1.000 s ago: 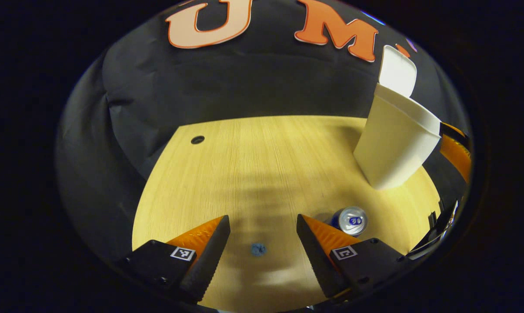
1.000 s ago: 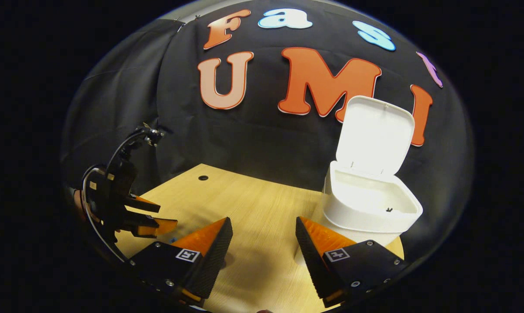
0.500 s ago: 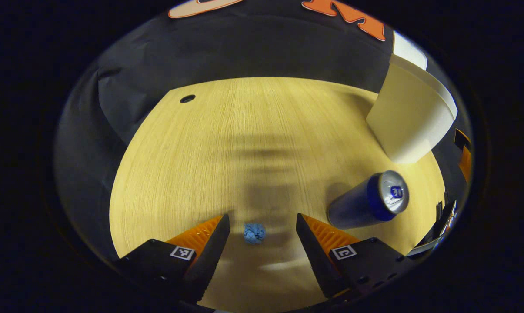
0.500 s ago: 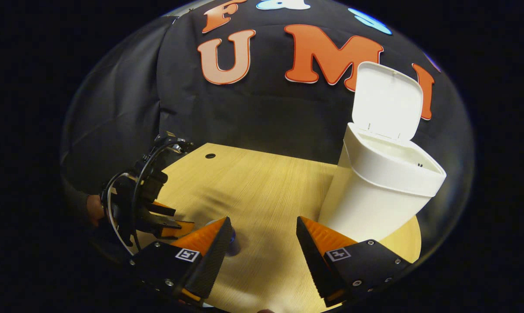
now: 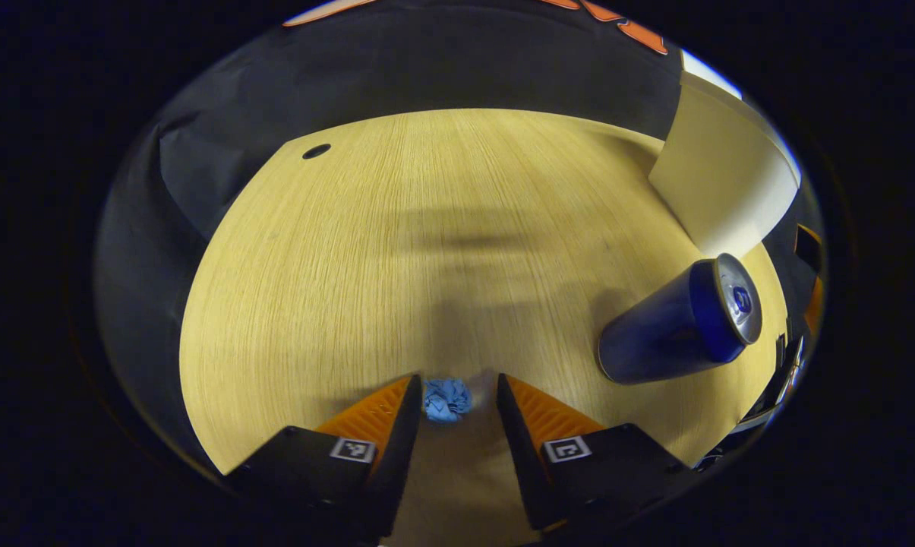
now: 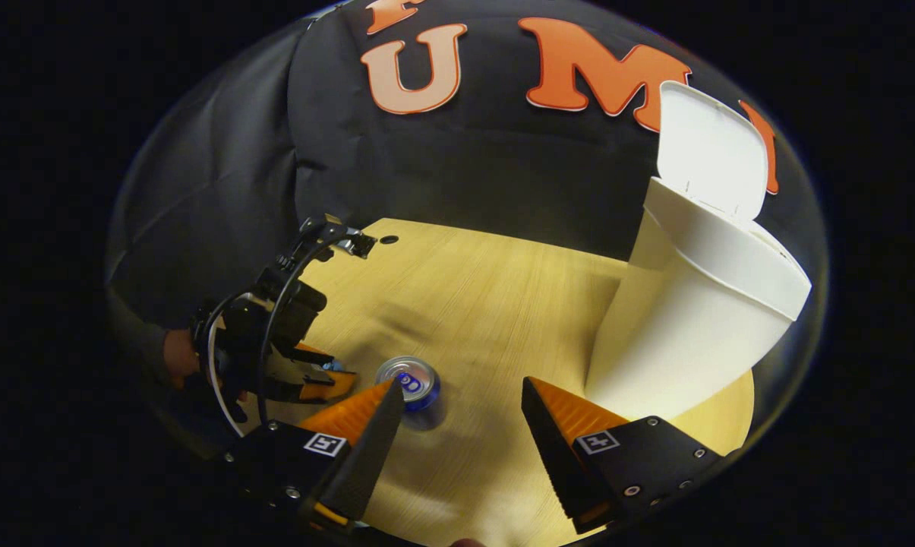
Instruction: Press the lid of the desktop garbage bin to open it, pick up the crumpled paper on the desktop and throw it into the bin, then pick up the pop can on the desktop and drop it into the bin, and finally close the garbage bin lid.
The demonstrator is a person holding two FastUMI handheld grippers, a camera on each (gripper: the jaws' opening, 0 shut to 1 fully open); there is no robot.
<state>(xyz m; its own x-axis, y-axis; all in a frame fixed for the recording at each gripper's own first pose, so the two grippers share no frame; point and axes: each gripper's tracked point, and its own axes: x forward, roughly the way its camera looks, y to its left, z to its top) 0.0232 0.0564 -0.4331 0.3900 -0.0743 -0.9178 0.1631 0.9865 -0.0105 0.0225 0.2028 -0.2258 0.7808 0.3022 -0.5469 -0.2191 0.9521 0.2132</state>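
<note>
A small blue crumpled paper [image 5: 446,399] lies on the wooden table between the fingers of my left gripper [image 5: 457,382]. The fingers stand close on either side of it and are still open; the paper touches the left one. In the right gripper view, the left gripper [image 6: 328,380] is low over the table, held by a hand [image 6: 176,357]. A blue pop can [image 5: 677,323] stands upright to its right. My right gripper [image 6: 461,387] hangs open above the table, with the can [image 6: 410,380] by its left finger. The white bin [image 6: 692,311] stands at the right, its lid [image 6: 711,152] raised.
The bin [image 5: 719,182] stands behind the can at the table's right end. A small round hole [image 5: 317,150] sits near the far left corner of the table [image 5: 442,228]. The black cloth wall rises close behind the table's far edge.
My left gripper has come down over the blue paper and its fingers have narrowed around it. The right gripper has dropped from the bin's mouth and now looks down at the can.
</note>
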